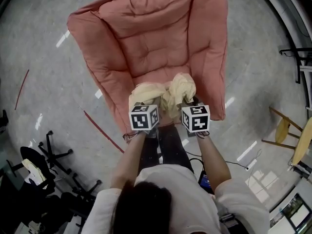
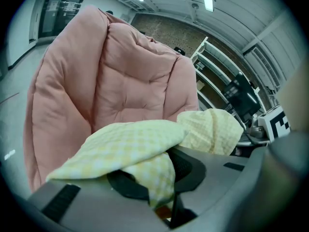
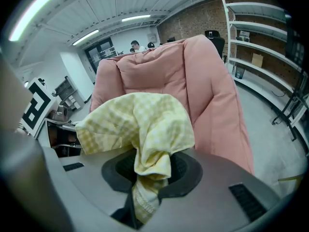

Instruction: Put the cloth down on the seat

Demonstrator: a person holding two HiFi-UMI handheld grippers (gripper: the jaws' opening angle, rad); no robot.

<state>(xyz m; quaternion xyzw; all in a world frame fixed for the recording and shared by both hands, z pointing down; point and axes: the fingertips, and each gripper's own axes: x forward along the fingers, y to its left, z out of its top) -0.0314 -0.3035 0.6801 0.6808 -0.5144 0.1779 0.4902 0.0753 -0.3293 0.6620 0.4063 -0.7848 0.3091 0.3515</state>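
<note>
Overhead, a black office chair (image 1: 48, 160) stood on the grey floor (image 1: 44, 67) at the near left. Right of it, a person's left gripper (image 2: 164, 202) had its jaws closed narrowly on one bunched edge of a pale yellow checked cloth (image 1: 165, 89). The cloth hung gathered between both grippers, over the near front of a pink padded chair (image 1: 151, 43); whether it touched the seat could not be told. The right gripper (image 3: 145, 197) likewise pinched a fold of the cloth, which draped over its jaws. Further right stood a wooden stool (image 1: 285, 128).
</note>
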